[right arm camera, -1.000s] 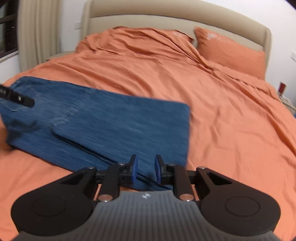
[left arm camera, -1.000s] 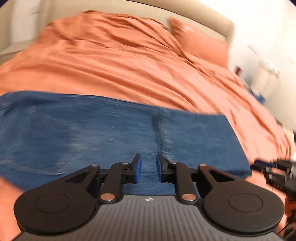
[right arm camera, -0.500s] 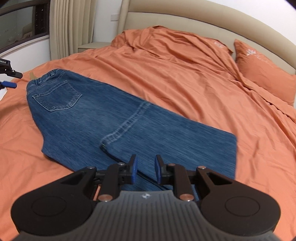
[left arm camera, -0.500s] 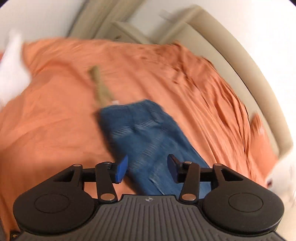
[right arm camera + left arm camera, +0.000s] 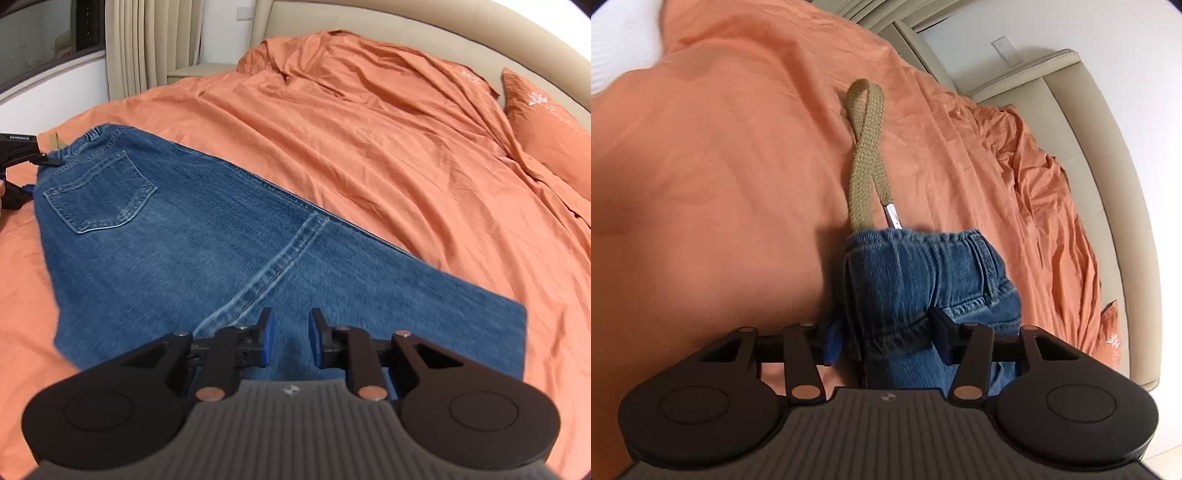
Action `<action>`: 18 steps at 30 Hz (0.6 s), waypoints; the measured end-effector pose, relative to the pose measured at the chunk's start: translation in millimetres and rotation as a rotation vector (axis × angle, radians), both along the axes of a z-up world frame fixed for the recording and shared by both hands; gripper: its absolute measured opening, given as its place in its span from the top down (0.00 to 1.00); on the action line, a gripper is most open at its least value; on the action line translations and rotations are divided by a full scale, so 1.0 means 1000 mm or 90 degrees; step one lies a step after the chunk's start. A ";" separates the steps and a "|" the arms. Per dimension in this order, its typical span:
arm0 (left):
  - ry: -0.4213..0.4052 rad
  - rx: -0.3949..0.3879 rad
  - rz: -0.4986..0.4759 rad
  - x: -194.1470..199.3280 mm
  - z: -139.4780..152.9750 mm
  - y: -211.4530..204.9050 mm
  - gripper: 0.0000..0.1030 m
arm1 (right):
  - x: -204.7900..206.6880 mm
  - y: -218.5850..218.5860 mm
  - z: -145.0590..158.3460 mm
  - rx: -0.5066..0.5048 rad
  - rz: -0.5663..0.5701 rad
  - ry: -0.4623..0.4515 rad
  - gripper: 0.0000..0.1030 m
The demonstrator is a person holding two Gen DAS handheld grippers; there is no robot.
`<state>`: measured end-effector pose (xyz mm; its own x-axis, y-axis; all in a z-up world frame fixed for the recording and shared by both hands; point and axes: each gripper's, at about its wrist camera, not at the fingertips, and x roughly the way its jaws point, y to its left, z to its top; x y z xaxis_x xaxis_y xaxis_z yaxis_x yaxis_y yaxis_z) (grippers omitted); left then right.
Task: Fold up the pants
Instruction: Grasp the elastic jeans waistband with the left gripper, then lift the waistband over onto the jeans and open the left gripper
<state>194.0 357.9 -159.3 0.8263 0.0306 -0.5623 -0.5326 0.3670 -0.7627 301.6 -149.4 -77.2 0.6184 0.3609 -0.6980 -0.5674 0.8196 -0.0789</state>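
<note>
Pants (image 5: 207, 236): blue denim, faded patches, pale stitching. Belt (image 5: 866, 147): khaki woven webbing. Bed cover (image 5: 388, 140): plain orange. Pillow (image 5: 546, 122), far right: orange with white floral motif. Headboard (image 5: 369, 18): beige. Fingers (image 5: 266, 341): black with blue pads.

An orange bedspread (image 5: 369, 155) covers the bed, creased and bunched toward the head end. An orange pillow (image 5: 546, 129) with a small white flower print lies at the head, on the right side. A curved beige padded headboard (image 5: 369, 18) runs behind it. Beige pleated curtains (image 5: 147, 40) hang at the far left beside a dark window (image 5: 40, 37). A pale nightstand (image 5: 199, 72) stands beside the bed, below the curtains. A white wall switch (image 5: 1004, 46) is mounted above the headboard.
</note>
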 end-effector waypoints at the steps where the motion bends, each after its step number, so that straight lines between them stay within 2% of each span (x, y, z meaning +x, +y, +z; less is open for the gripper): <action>1: 0.000 0.004 -0.001 0.003 -0.002 0.002 0.44 | 0.007 0.004 -0.003 -0.002 0.004 0.003 0.85; 8: 0.006 0.031 -0.006 0.007 -0.004 0.004 0.47 | 0.052 0.029 -0.025 0.007 0.016 0.045 0.87; 12: 0.024 0.081 -0.016 0.014 0.006 -0.004 0.63 | 0.064 0.035 -0.044 0.003 0.003 0.093 0.89; 14: 0.034 0.115 -0.024 0.017 0.016 -0.009 0.70 | 0.067 0.033 -0.046 0.014 -0.008 0.106 0.90; 16: 0.034 0.146 -0.025 0.016 0.030 -0.016 0.81 | 0.067 0.034 -0.043 0.014 -0.015 0.113 0.90; 18: 0.015 0.175 -0.029 0.011 0.051 -0.025 0.82 | 0.063 0.032 -0.034 0.020 -0.024 0.108 0.90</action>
